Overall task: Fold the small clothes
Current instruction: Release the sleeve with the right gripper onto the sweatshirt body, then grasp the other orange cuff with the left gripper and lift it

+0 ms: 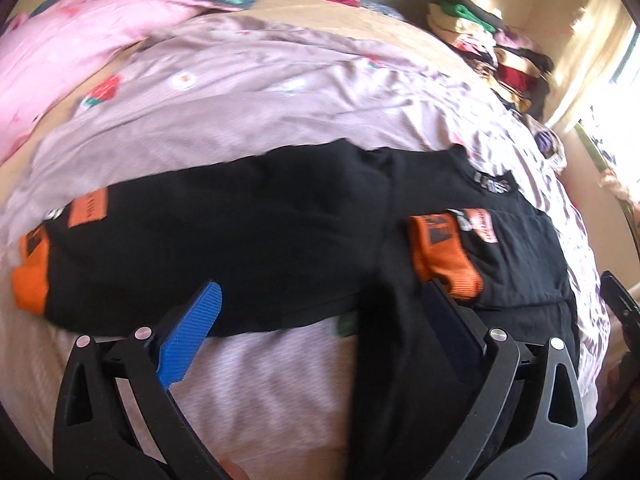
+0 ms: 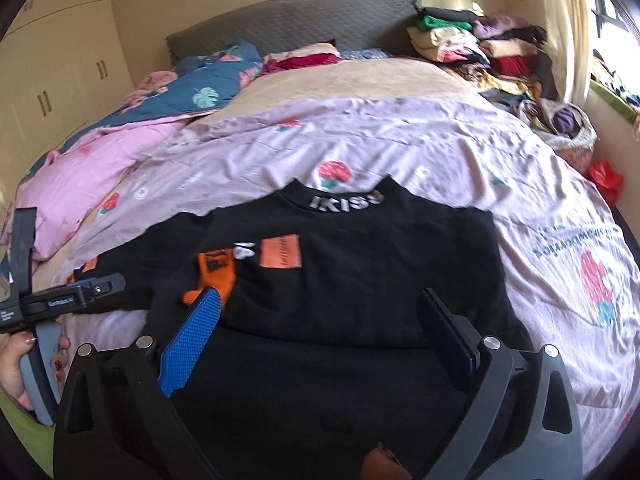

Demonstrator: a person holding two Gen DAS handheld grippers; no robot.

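A small black sweatshirt [image 2: 360, 264] with orange cuffs and patches lies on the lilac bedsheet [image 2: 420, 152]. One sleeve is folded across its chest, its orange cuff [image 2: 214, 272] lying on the front; the other sleeve [image 1: 180, 240] stretches out to the left with an orange cuff [image 1: 30, 276]. My left gripper [image 1: 320, 300] is open and empty, just above the shirt's near edge, by the folded cuff [image 1: 444, 256]. My right gripper [image 2: 320, 300] is open and empty over the shirt's lower body. The left tool and hand [image 2: 40, 316] show at the right wrist view's left edge.
A pink and blue quilt [image 2: 120, 140] is bunched at the bed's far left. A pile of folded clothes [image 2: 480, 52] sits by the grey headboard [image 2: 300, 28] at the far right. A red bag [image 2: 606, 178] lies off the bed's right side. White wardrobes [image 2: 52, 60] stand left.
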